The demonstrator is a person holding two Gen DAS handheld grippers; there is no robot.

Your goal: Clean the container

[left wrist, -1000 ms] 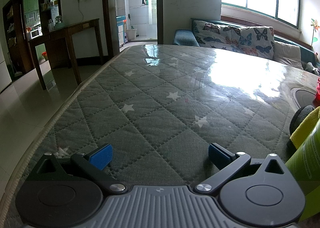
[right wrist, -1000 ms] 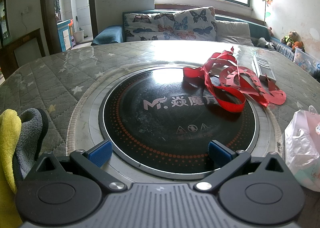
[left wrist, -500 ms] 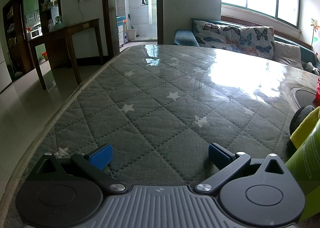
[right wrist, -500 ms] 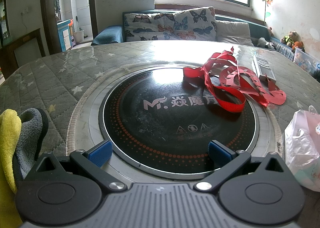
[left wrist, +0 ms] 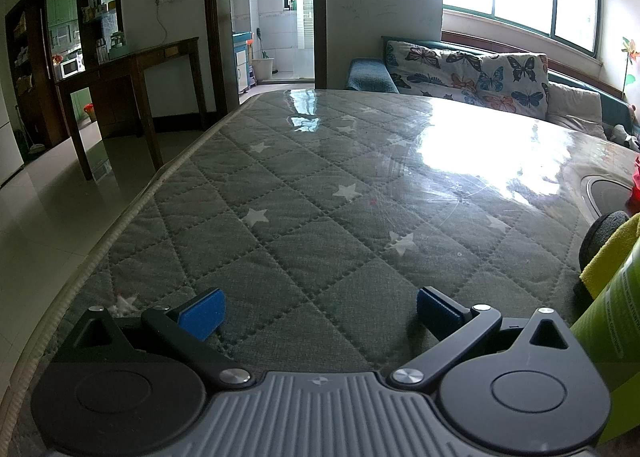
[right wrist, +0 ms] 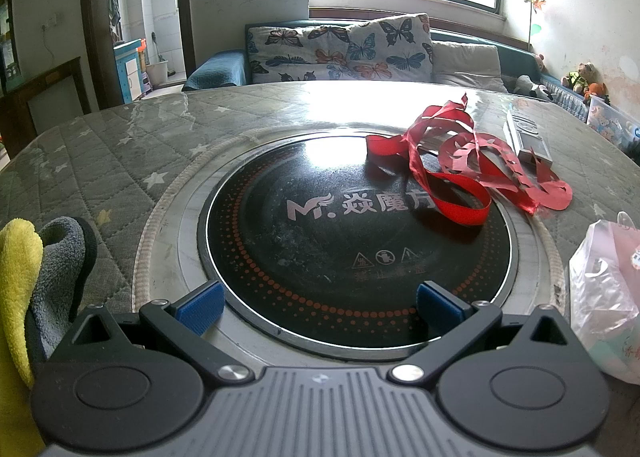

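Note:
My left gripper (left wrist: 318, 315) is open and empty, low over the quilted grey table cover (left wrist: 320, 185). A green cylindrical container (left wrist: 612, 341) stands at its right edge, next to a yellow cloth (left wrist: 612, 257) and a grey cloth (left wrist: 602, 231). My right gripper (right wrist: 320, 307) is open and empty at the near rim of the round black induction cooktop (right wrist: 352, 245) set in the table. The yellow cloth (right wrist: 16, 281) and grey cloth (right wrist: 60, 269) lie left of it.
Red ribbons (right wrist: 460, 165) lie on the cooktop's far right. A silver flat box (right wrist: 528, 135) sits behind them. A pink-white plastic bag (right wrist: 608, 289) is at the right. The table's left edge (left wrist: 120, 225) drops to the floor. A sofa (right wrist: 360, 49) stands behind.

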